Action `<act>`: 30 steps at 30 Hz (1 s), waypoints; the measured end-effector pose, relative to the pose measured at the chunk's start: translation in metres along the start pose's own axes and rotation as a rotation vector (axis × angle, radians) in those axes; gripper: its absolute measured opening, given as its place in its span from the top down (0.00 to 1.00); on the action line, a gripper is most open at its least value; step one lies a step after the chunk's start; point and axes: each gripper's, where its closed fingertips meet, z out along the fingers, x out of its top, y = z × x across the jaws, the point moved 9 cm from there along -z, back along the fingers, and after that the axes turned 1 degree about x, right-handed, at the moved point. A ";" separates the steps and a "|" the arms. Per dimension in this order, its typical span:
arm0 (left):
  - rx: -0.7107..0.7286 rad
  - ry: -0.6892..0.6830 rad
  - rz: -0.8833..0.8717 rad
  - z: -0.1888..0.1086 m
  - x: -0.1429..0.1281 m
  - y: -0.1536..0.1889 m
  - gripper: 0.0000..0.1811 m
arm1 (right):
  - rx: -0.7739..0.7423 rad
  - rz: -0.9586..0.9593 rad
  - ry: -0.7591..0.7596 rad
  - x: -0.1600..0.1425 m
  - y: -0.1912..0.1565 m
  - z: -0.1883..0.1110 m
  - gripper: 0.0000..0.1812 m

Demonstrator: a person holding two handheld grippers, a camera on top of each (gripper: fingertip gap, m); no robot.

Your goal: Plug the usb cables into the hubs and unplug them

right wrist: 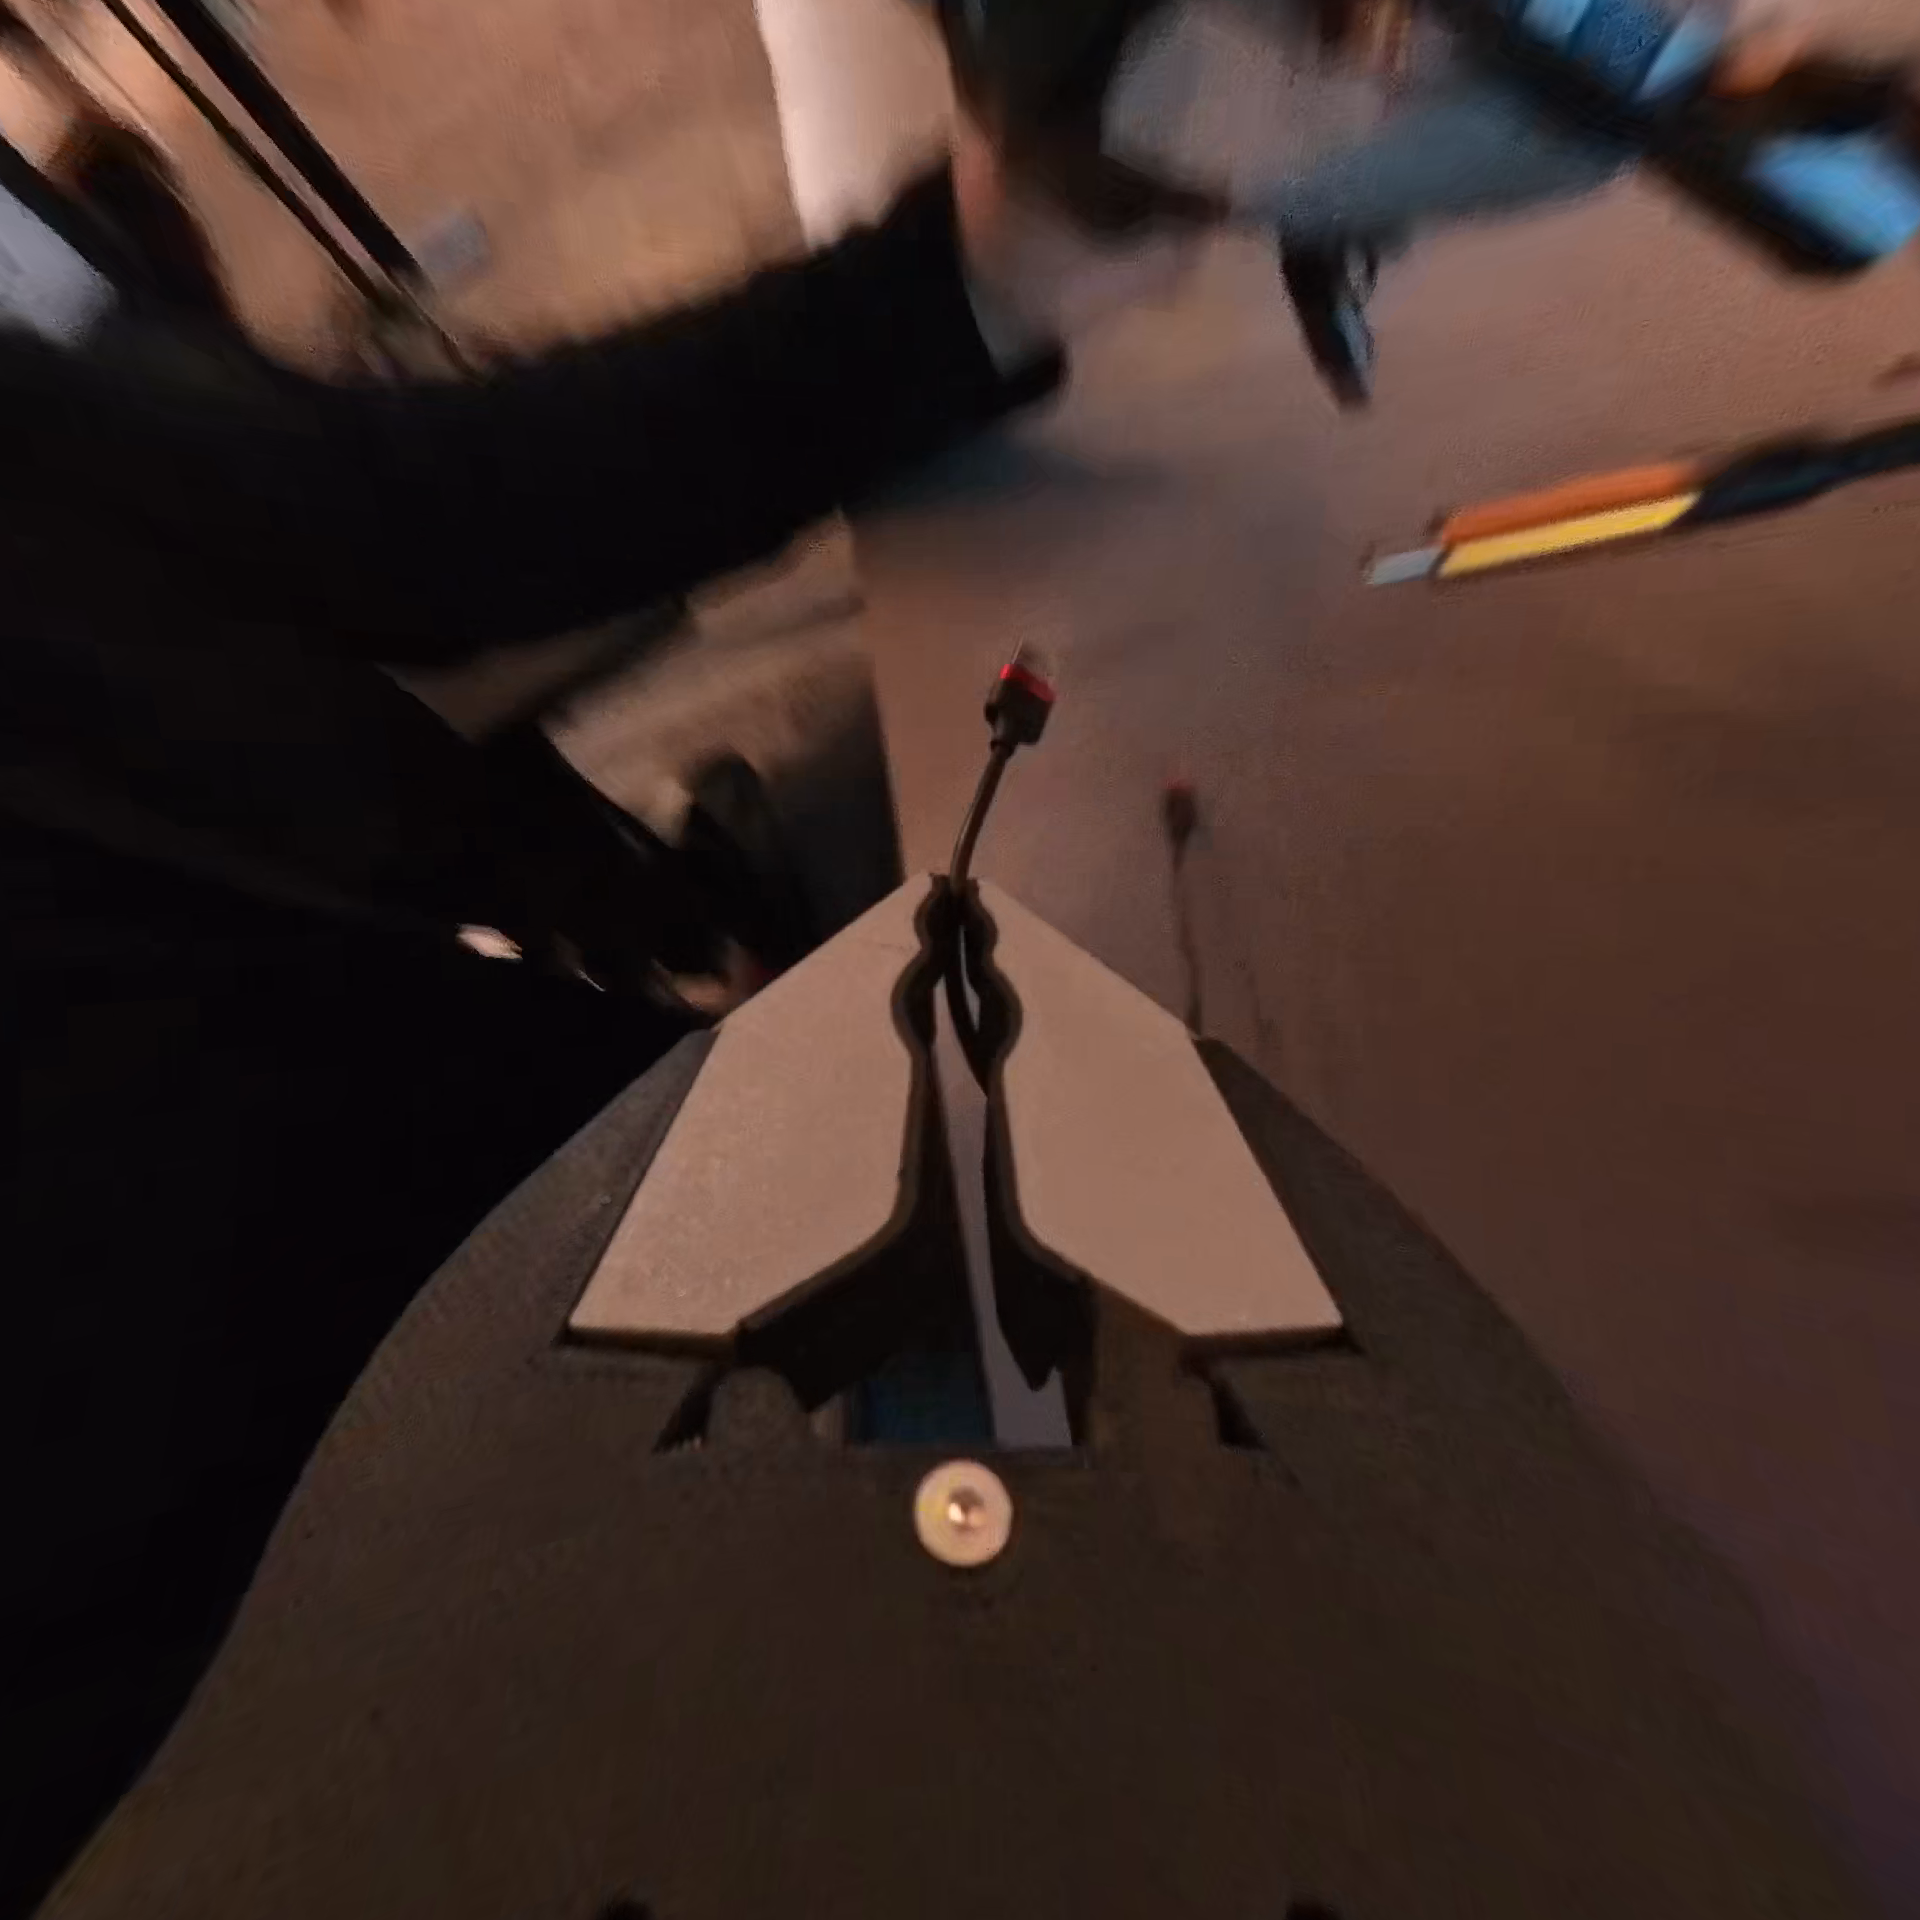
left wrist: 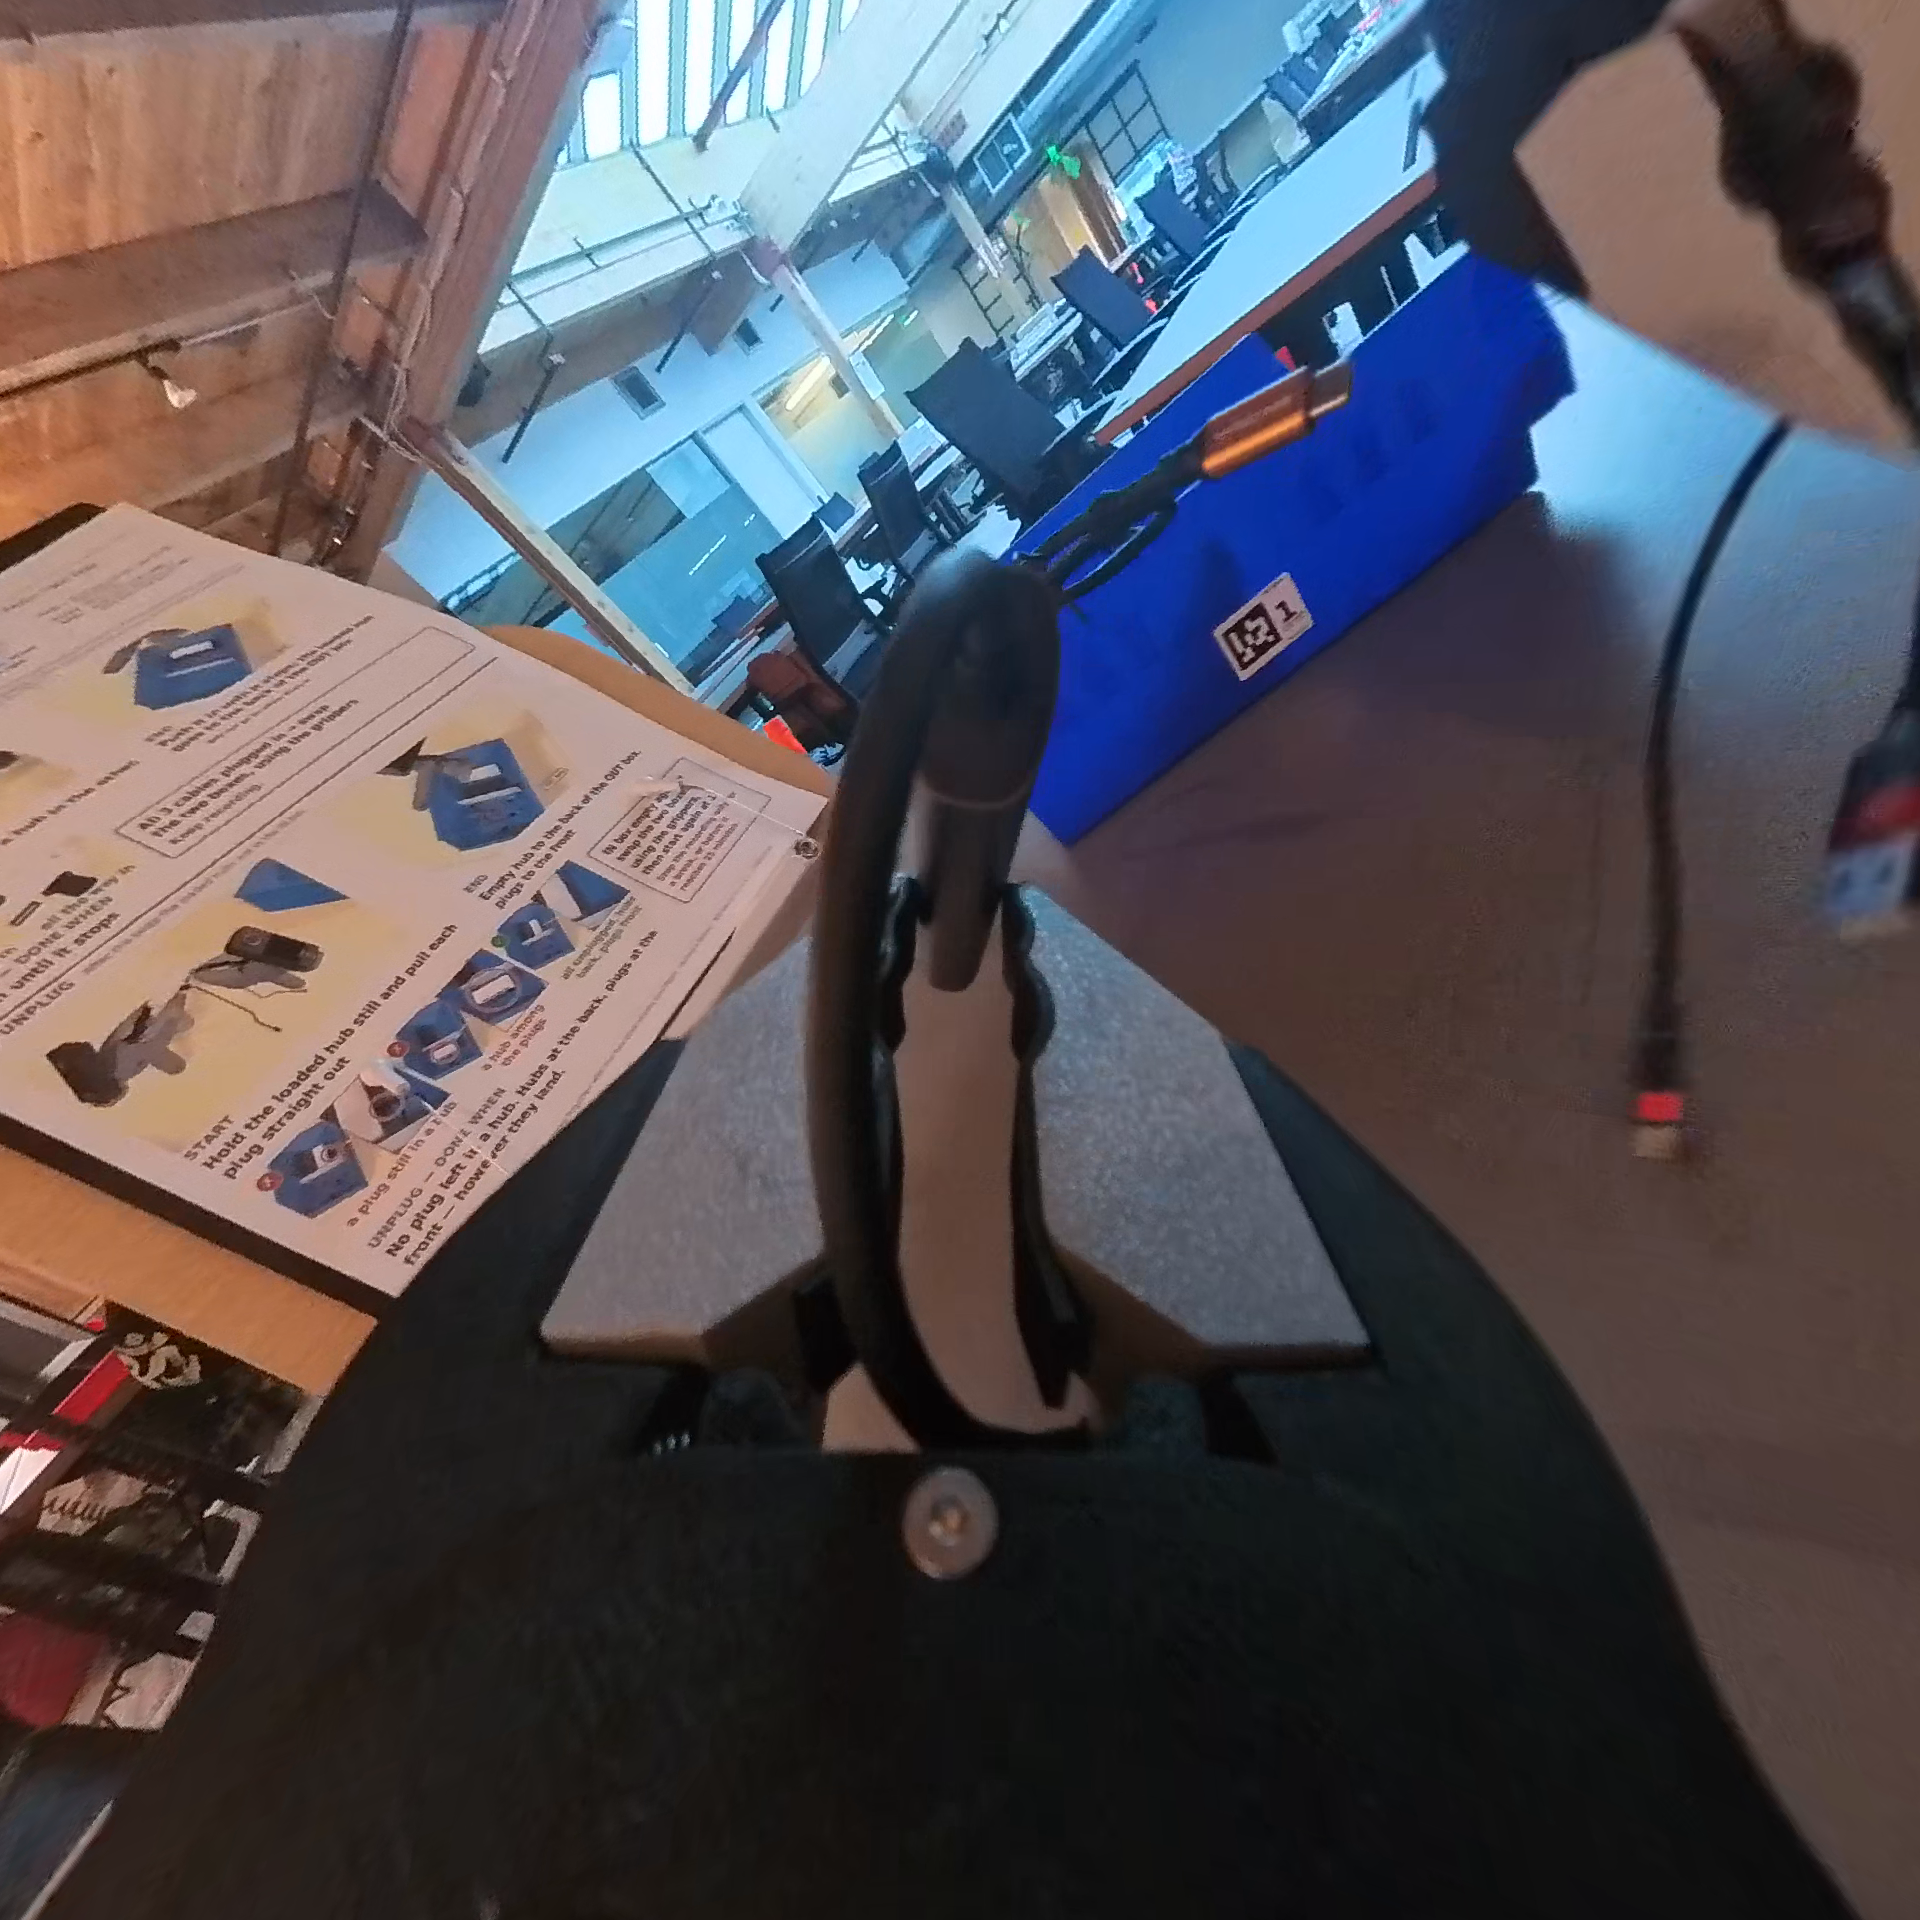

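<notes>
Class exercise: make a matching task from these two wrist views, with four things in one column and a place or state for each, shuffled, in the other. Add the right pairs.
1. dark hub
2. black cable with red-banded plug
3. orange-shelled plug
4. instruction sheet

A. lying flat at the table's left edge
B. clamped in the right gripper
C. clamped in the left gripper
D. over the blue bin

Pairs: 1-C, 2-B, 3-D, 4-A
</notes>
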 end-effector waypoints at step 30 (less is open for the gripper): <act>0.070 -0.039 0.048 -0.001 -0.004 -0.004 0.92 | -0.743 -0.109 0.146 0.000 0.065 -0.003 0.88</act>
